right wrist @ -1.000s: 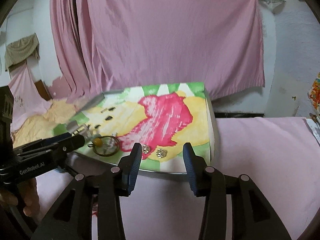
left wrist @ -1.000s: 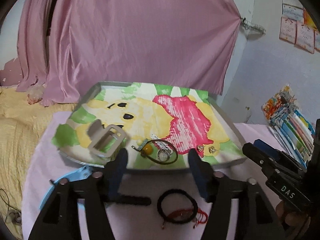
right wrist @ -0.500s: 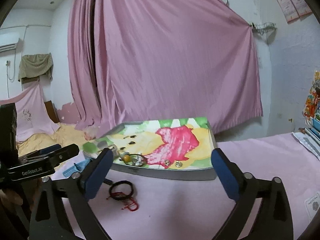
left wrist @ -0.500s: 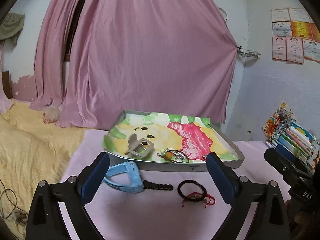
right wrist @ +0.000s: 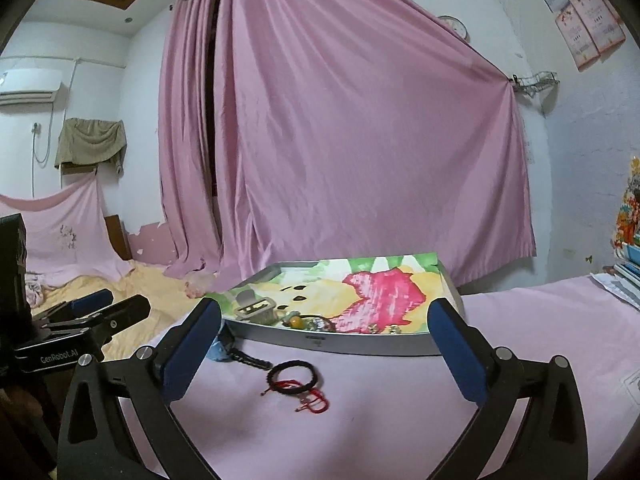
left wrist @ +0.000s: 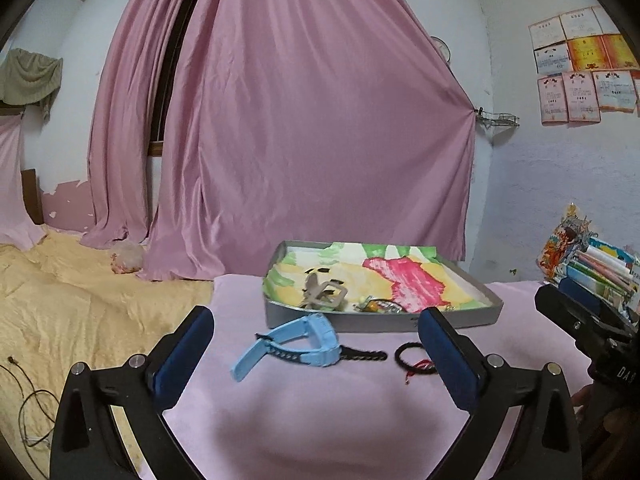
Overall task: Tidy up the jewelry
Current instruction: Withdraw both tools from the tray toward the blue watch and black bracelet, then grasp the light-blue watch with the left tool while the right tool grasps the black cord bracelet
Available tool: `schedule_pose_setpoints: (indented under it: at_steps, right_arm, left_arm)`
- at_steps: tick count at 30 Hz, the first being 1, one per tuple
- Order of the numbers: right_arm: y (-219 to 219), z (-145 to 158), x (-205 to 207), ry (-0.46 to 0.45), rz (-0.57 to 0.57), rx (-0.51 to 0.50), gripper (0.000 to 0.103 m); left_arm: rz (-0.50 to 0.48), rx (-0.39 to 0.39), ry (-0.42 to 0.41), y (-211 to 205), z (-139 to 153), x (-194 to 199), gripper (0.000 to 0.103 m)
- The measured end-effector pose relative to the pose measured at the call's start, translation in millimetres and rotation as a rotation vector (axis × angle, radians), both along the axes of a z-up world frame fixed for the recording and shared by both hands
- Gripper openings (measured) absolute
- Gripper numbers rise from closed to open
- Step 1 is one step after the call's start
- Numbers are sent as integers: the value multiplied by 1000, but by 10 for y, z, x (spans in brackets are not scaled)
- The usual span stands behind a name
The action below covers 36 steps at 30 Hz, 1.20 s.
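Observation:
A grey tray (left wrist: 460, 322) with a bright cartoon lining sits on the pink cloth. In it lie a grey watch (left wrist: 324, 294), an amber bead piece (right wrist: 296, 322) and small earrings (right wrist: 394, 330). In front of the tray lie a blue watch (left wrist: 304, 340), a black braided strap (left wrist: 364, 356), a black bracelet (right wrist: 294, 374) and a red string bracelet (right wrist: 314, 398). My left gripper (left wrist: 316, 320) and right gripper (right wrist: 325, 306) hover short of these pieces. The jaws of both are opening, wide apart, with nothing between them. The tray (right wrist: 360, 346) shows in both views.
A stack of books (left wrist: 592, 268) stands at the table's right end. A yellow blanket (left wrist: 80, 312) with loose cables (left wrist: 32, 408) lies to the left. A pink curtain (right wrist: 360, 140) hangs behind the tray.
Both grippers have pulled back from the tray, which now looks smaller and farther off. Both pairs of jaws have spread from narrow to wide. The loose jewelry has not moved.

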State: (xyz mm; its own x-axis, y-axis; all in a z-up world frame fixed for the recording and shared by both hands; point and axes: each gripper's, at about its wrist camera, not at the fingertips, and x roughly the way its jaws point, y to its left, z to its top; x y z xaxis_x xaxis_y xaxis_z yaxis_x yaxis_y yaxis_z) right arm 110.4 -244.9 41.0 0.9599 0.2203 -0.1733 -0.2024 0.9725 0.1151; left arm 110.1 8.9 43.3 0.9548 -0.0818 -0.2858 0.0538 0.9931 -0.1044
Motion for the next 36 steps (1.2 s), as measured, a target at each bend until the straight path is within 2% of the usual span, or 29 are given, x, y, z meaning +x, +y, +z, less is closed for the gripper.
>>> schedule_pose_setpoints:
  at_steps: [12,16,26,31,34,36]
  right_arm:
    - [296,-155,22,108,33,-34,102]
    - [375,-217,126,167,38,-56,102]
    - [425,-281,545,346,29,-84,102]
    - [376,-335,788,438,23,-65,101]
    - [325,-354,898,469,15,-46,94]
    - [320,-369,968,491,17,-51,77]
  left_arm:
    - [13,30,78,299,-179,69,103]
    - [17,35,119,363,-225,164,103]
    - [-33,-19,190,396,-226,421,103]
    - [-62,-33,232,330,-241,579,103]
    - [-89,-33,245,253,-244,647,103]
    - [-117,-34,272,198,-254,706,102]
